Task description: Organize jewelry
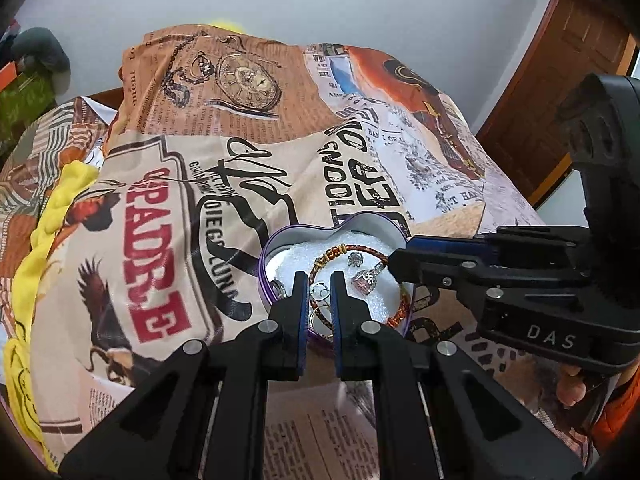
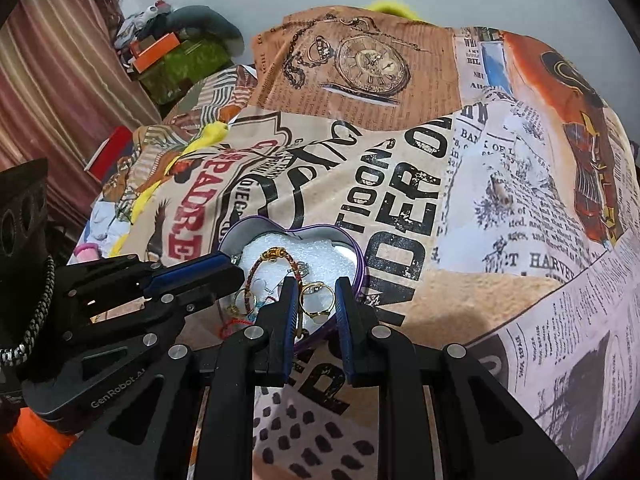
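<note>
A purple heart-shaped tin (image 1: 360, 222) (image 2: 280, 227) with white foam lining sits on the printed cloth. It holds a red-and-gold braided bracelet (image 1: 362, 249) (image 2: 261, 264), a pink-stone ring (image 1: 365, 283), a small silver charm (image 1: 355, 258), gold rings (image 2: 316, 300) and other small pieces. My left gripper (image 1: 319, 286) hovers at the tin's near rim, jaws slightly apart, nothing between them. My right gripper (image 2: 313, 290) is open over the tin's right side, framing the gold rings without holding them. Each gripper shows from the side in the other's view (image 1: 404, 264) (image 2: 236, 272).
A newspaper-and-pocket-watch print cloth (image 1: 248, 128) (image 2: 500, 184) covers the lumpy surface. A yellow fabric (image 1: 44, 220) lies at the left. Boxes and clutter (image 2: 168, 56) stand at the far left by a curtain. A wooden door (image 1: 560, 80) is at the right.
</note>
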`<state>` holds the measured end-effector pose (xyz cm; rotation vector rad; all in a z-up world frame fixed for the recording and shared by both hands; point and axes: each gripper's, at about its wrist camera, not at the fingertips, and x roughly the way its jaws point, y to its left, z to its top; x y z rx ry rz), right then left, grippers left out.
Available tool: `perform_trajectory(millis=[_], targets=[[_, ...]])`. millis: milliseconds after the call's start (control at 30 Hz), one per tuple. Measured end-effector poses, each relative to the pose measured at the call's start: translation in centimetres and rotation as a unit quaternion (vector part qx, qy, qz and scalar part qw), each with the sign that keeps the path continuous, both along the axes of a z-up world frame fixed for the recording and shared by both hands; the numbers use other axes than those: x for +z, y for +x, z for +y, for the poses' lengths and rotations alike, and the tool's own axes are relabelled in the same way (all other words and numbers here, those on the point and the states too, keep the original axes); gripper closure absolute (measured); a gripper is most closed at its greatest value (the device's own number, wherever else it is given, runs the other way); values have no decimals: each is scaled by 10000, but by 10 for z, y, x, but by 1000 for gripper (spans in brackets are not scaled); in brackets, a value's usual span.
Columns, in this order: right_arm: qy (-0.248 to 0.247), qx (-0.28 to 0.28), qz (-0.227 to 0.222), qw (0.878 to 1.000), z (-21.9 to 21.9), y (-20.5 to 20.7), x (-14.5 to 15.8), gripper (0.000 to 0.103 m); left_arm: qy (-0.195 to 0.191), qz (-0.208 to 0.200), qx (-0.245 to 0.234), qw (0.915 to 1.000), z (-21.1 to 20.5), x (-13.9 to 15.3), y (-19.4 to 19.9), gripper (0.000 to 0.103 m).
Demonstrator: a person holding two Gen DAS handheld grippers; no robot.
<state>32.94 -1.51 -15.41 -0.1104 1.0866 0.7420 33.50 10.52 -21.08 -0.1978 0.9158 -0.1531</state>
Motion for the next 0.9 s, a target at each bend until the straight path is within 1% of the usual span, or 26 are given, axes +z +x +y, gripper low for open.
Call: perform_trajectory(millis=[100,233,333,400,433,533,733,900], targets=[[22,54,-4,10000,2,2,-2,86,68,-27,4,10000,-1,1,1,94],[-66,35,-130,9999,2,0,-1,86,52,-14,37,10000,2,2,0,94],[-84,5,-79,9999,2,2,-1,85,48,44,84,9999,4,3,-1,90],[-131,-28,-81,9999,2,3,-1,83,51,58,103,9999,5,3,-2,87],[-165,-60,-88,9998,1,3,0,80,67,67,119,9999,6,5,-3,85],[-207,-130,-164,9996,-1,2,3,74,69,34,135,9999,7,10,-8,84],[-156,-201,-355,9990,-10,-8,23,73,132,-153,153,9997,7,33,-25,84],[-116,-209,-676,9974,-15,-28,49,73,258,-492,170,9983,4,67,-49,84]])
